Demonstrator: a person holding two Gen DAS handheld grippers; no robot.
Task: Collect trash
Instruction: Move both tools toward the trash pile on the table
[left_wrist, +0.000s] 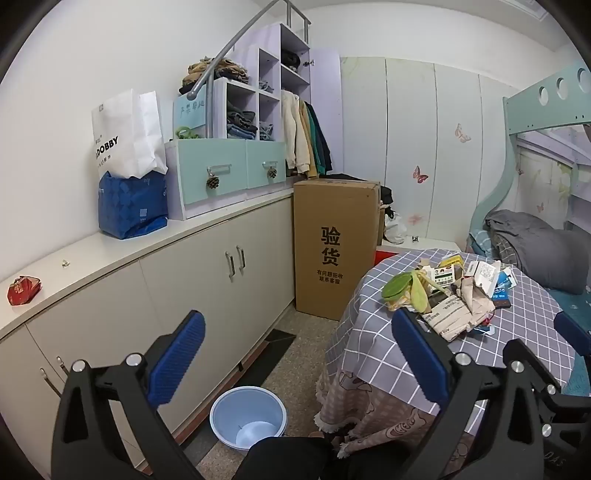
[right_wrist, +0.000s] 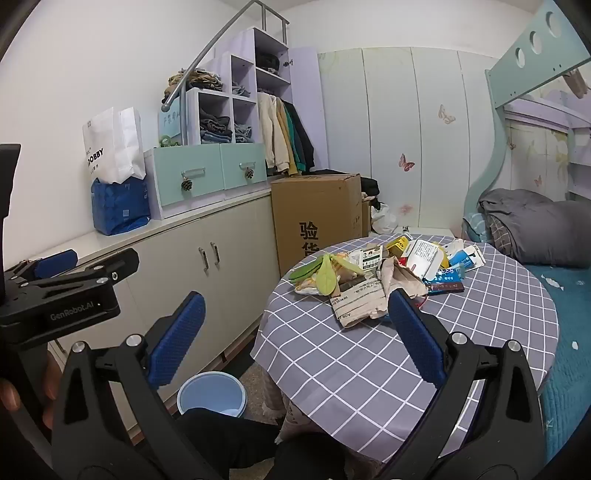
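Observation:
A heap of trash (left_wrist: 456, 295) lies on a round table (left_wrist: 388, 354) under a grey checked cloth: green leaves (left_wrist: 400, 286), crumpled printed paper, small cartons and blue wrappers. The right wrist view shows the same heap (right_wrist: 388, 273) just beyond my right gripper (right_wrist: 297, 339), which is open and holds nothing. My left gripper (left_wrist: 299, 354) is also open and bare, hanging left of the table above the floor. A pale blue bucket (left_wrist: 247, 417) stands on the floor below it and looks nearly bare inside; it also shows as the bucket (right_wrist: 210, 393).
A long low cabinet (left_wrist: 155, 295) runs along the left wall, with a red pouch (left_wrist: 24, 290), a blue bag and a white paper bag on top. A tall cardboard box (left_wrist: 334, 247) stands behind the table. A bed (right_wrist: 569, 306) borders the table's right side.

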